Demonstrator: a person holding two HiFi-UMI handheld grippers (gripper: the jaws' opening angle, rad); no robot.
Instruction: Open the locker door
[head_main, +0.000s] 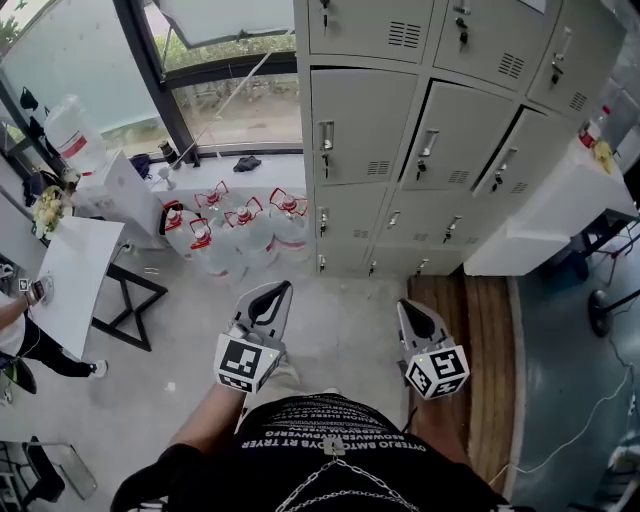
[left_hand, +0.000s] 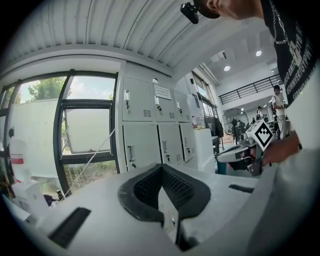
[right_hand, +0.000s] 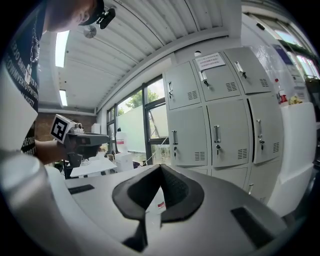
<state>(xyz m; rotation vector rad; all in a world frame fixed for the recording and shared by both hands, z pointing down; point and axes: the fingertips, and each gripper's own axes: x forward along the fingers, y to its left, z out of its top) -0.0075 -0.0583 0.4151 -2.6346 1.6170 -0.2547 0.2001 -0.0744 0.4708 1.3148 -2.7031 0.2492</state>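
clearly, the left gripper (head_main: 272, 296) and right gripper (head_main: 413, 312) were both closed and empty, well apart from the lockers (head_main: 455, 60) ahead, every door (head_main: 365, 115) shut, so a good start was to close in, open one gripper and square it on a handle (head_main: 326, 137).

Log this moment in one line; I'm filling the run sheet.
left claw: shut, empty | right claw: shut, empty | locker doors: closed, untouched
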